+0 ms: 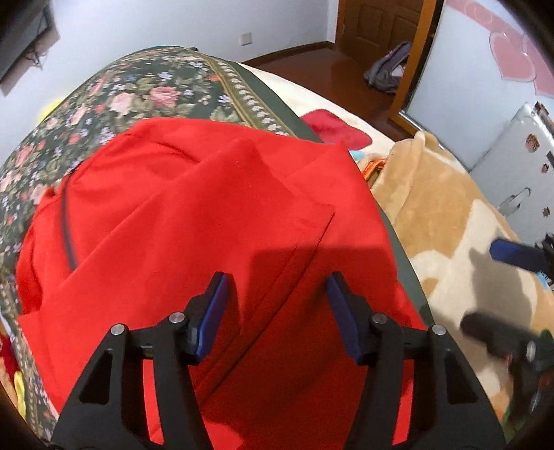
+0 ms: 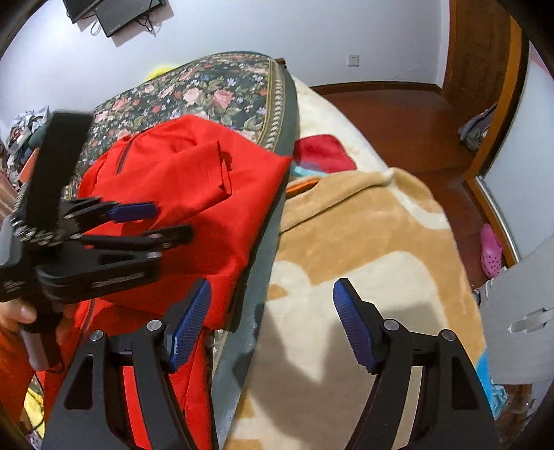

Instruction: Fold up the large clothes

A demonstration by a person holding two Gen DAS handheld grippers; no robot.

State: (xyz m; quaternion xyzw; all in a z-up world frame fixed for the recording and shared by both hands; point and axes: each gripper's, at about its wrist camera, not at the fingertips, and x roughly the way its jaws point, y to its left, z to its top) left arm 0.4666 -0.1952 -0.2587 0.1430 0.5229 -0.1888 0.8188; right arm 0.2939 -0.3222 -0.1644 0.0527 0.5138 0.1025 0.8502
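Left wrist view
Left gripper: we saw the left gripper (image 1: 278,282) with its blue pads (image 1: 216,304) spread apart above the cloth, nothing pinched between them
Red garment: the red garment (image 1: 194,214) lay partly folded, a flap turned over its upper part, spread directly under the jaws
Resting place: we found it on a dark floral cover (image 1: 145,86), its right edge running along the cover's green border
Beside it: a tan and cream blanket (image 1: 432,214) lay to the right; a smaller red piece of cloth (image 1: 332,126) lay beyond the border
Right gripper: the right gripper (image 1: 512,256) showed blurred at the right edge, over the blanket
Room: a wooden door (image 1: 374,20) and a brown floor (image 1: 311,72) stood behind

Right wrist view
Right gripper: we saw the right gripper (image 2: 271,287) spread wide and holding nothing, its left pad (image 2: 190,322) over the garment's edge, its right pad over the blanket (image 2: 363,225)
Left gripper: the left gripper (image 2: 166,221), held in a hand (image 2: 20,315), hovered over the red garment (image 2: 194,180) with its fingers parted and no cloth between them
Red garment: we saw it on the floral cover (image 2: 221,86), a folded flap on top
Floor: a pink shoe (image 2: 491,249) lay by the wall
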